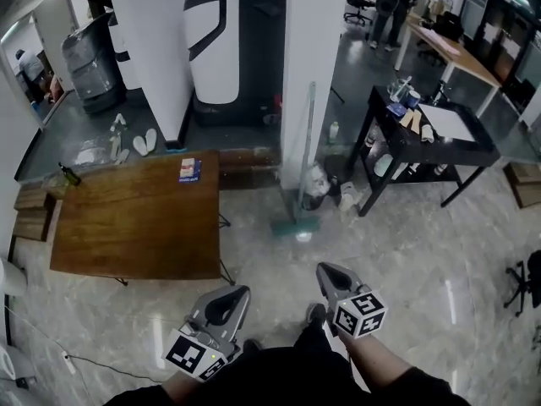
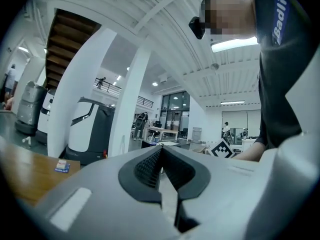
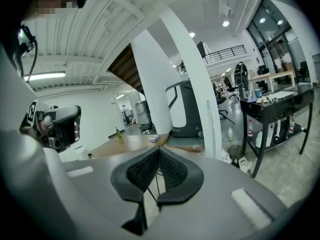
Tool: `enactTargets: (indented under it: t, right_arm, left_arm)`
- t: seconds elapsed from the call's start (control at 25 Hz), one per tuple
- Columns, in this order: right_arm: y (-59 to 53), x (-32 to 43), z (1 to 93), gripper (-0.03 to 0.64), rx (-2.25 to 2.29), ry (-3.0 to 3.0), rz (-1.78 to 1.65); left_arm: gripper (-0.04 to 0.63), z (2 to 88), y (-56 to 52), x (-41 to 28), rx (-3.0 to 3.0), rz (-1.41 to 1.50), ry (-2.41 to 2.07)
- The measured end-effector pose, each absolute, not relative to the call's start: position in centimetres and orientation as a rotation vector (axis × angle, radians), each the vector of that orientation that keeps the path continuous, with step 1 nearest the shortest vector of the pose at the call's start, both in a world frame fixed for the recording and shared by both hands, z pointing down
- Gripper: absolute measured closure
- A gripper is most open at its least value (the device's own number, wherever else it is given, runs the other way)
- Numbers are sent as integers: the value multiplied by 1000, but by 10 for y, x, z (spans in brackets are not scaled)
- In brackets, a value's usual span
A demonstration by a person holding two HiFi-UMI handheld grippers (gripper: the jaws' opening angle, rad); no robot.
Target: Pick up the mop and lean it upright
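The mop stands upright, its long grey handle [image 1: 307,146] leaning against the white pillar [image 1: 311,49] and its green head [image 1: 294,224] on the floor. In the right gripper view the mop handle [image 3: 210,127] shows as a thin pole against that pillar. Both grippers are held low, close to the person's body and well short of the mop. The left gripper [image 1: 240,293] is shut with nothing between its jaws, which meet tip to tip [image 2: 161,149]. My right gripper [image 1: 324,270] is shut and empty too [image 3: 159,149].
A wooden table [image 1: 127,227] stands to the left, with a small blue and white box [image 1: 189,169] near its far edge. A black trolley table [image 1: 473,152] is at the right. Bottles and a bin [image 1: 319,184] crowd the pillar's foot. A white and black machine [image 1: 232,49] stands behind.
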State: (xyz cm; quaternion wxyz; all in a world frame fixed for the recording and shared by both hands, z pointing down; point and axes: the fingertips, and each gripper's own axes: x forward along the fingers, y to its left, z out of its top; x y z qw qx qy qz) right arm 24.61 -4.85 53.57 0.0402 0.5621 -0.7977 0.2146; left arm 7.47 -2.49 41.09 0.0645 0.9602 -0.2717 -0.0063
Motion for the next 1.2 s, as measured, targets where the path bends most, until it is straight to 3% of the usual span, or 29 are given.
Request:
enactTargets:
  t: [0.28,0.56,1.2]
  right_arm:
    - [1,173,491,614,1702,-2484,465]
    - [30,145,468,614,1603,-2555,385]
    - [74,200,437,614,1514,-2712,238]
  left_arm:
    - [577,415,16,36,2920,-49,-731]
    - [577,403,41,43,2946,-75,-716]
    - [577,388,77,143,3003,1,-645]
